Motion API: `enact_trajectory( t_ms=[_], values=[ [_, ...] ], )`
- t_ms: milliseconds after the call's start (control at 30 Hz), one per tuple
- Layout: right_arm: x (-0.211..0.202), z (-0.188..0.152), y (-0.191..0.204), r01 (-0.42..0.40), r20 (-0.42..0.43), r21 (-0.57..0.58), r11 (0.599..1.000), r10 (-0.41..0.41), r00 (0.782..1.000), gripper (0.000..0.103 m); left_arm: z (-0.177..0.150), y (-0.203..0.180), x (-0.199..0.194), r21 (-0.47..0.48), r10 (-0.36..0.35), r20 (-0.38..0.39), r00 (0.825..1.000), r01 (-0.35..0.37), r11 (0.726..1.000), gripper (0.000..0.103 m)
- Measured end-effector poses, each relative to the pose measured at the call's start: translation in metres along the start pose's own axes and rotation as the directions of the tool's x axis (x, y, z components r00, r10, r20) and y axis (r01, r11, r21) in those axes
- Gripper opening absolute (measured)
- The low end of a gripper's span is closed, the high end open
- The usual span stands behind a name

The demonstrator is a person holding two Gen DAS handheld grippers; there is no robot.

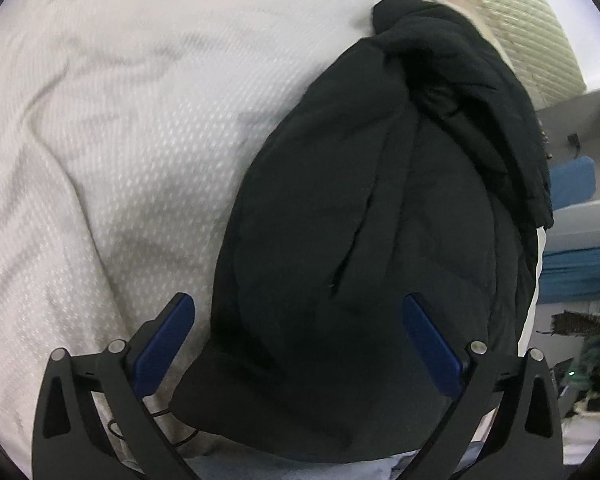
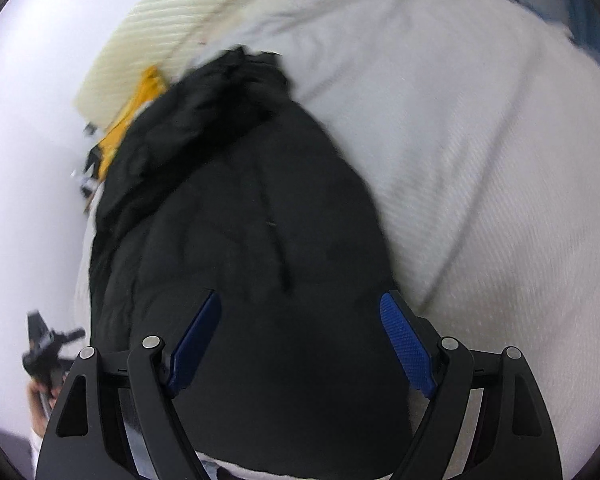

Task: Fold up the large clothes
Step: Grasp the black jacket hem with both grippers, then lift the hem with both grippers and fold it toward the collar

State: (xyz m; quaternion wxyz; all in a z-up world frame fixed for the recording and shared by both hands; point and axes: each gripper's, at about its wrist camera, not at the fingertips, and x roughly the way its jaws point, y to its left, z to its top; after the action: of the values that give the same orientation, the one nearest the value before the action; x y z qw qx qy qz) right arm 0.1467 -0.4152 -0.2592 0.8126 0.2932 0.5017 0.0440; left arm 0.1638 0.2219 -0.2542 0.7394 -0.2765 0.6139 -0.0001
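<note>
A large black padded garment [image 1: 380, 208] lies bunched lengthwise on a white textured bedcover [image 1: 120, 140], with its crumpled end far from me. My left gripper [image 1: 298, 300] hangs open over the garment's near left edge. Its left finger [image 1: 168, 340] is over the bedcover and its right finger [image 1: 432, 344] over the black cloth; nothing is pinched. In the right wrist view the same garment [image 2: 240, 220] fills the middle. My right gripper [image 2: 300, 296] stands open just above its near end, both pads over the cloth and apart from each other.
A cream ribbed cushion [image 1: 520, 20] sits past the garment's far end. Something yellow [image 2: 136, 108] lies beside it. Blue items [image 1: 572, 184] and clutter lie off the bed's edge. A hand [image 2: 40, 396] holds a black device at the right view's lower left.
</note>
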Motion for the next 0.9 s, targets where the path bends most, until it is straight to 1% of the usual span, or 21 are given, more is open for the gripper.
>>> enact_trajectory(
  t_ms=[67,167,200,300,400,467,500,533,567,633,667,767,900],
  values=[
    [0.002,0.002,-0.016,-0.003,-0.009,0.064,0.998,0.004,1.000,0.081,0.000,0.004,0.007,-0.024,0.010,-0.026,1.000,-0.011,1.000,0.103],
    [0.006,0.004,-0.032,0.015,-0.024,0.122,0.992,-0.013,1.000,0.081,0.000,0.006,0.015,-0.048,0.025,-0.059,0.998,-0.027,0.998,0.103],
    [0.009,0.004,-0.037,0.008,-0.037,0.144,0.989,-0.002,0.999,0.081,0.000,0.007,0.019,-0.056,0.025,-0.069,0.997,-0.029,0.998,0.103],
    [0.023,0.000,-0.045,-0.043,-0.094,0.199,0.979,0.063,0.994,0.081,0.001,0.007,0.031,-0.064,0.030,-0.103,0.994,-0.036,0.997,0.103],
    [0.035,-0.004,-0.046,-0.059,-0.133,0.212,0.976,0.088,0.987,0.081,0.001,0.004,0.039,-0.055,0.030,-0.119,0.992,-0.037,0.998,0.103],
    [0.041,-0.004,-0.048,-0.066,-0.147,0.224,0.972,0.101,0.984,0.084,0.000,0.002,0.041,-0.050,-0.004,-0.117,0.993,-0.002,0.999,0.103],
    [0.043,-0.004,-0.047,-0.080,-0.151,0.231,0.970,0.117,0.982,0.085,-0.001,0.000,0.041,-0.048,-0.035,-0.110,0.993,0.029,0.998,0.103],
    [0.044,-0.003,-0.047,-0.101,-0.154,0.239,0.966,0.140,0.978,0.085,-0.002,-0.004,0.042,-0.038,-0.082,-0.110,0.991,0.078,0.996,0.103],
    [0.046,-0.004,-0.046,-0.120,-0.161,0.244,0.962,0.162,0.974,0.085,-0.003,-0.008,0.043,-0.027,-0.133,-0.122,0.984,0.131,0.991,0.103],
    [0.048,-0.003,-0.040,-0.140,-0.165,0.246,0.959,0.184,0.969,0.086,-0.006,-0.014,0.045,-0.009,-0.200,-0.144,0.969,0.201,0.980,0.103],
    [0.048,-0.003,-0.038,-0.152,-0.166,0.244,0.958,0.195,0.967,0.086,-0.008,-0.018,0.045,0.008,-0.222,-0.149,0.964,0.225,0.974,0.103],
    [0.046,-0.002,-0.032,-0.202,-0.148,0.245,0.948,0.243,0.959,0.086,-0.010,-0.023,0.048,0.037,-0.239,-0.145,0.960,0.247,0.968,0.102],
    [0.028,0.000,-0.024,-0.317,-0.070,0.232,0.919,0.341,0.937,0.086,-0.004,-0.026,0.058,0.019,-0.246,-0.138,0.959,0.251,0.968,0.102]
  ],
)
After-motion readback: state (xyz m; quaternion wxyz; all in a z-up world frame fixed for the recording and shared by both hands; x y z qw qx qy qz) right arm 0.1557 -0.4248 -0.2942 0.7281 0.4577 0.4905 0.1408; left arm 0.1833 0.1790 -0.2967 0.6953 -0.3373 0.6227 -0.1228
